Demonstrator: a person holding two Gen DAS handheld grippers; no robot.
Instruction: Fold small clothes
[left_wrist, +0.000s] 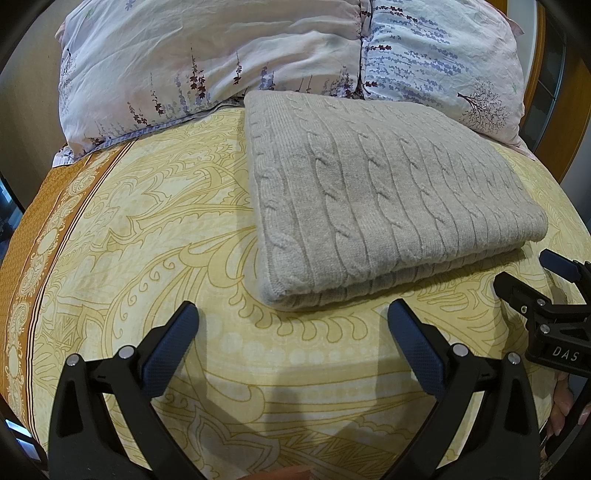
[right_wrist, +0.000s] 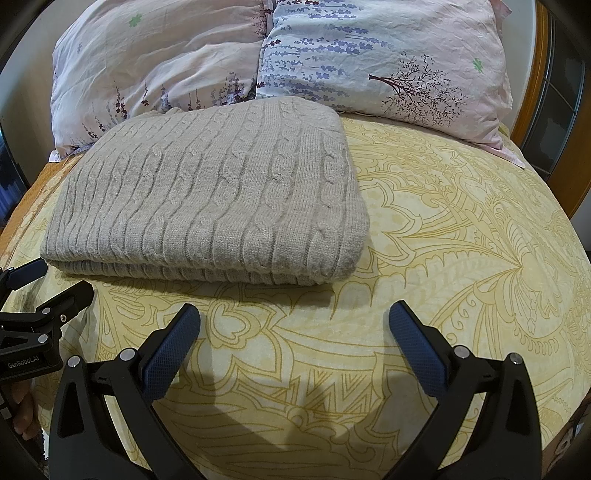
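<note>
Fingers (left_wrist: 563, 406) gripping the right handle are showing only partly at the frame edge; a fingertip (right_wrist: 24, 413) is likewise cut off in the right view. Left gripper (left_wrist: 291, 314) is hovering over the sheet (left_wrist: 147, 221), jaws spread wide, holding nothing. Right gripper (right_wrist: 293, 314) is doing the same beside it, also wide and empty. Just ahead, the folded sweater (left_wrist: 376, 199) is lying flat on the sheet, untouched, its lower layers hidden. Pillows (left_wrist: 221, 55) are sitting behind, touching its far edge.
</note>
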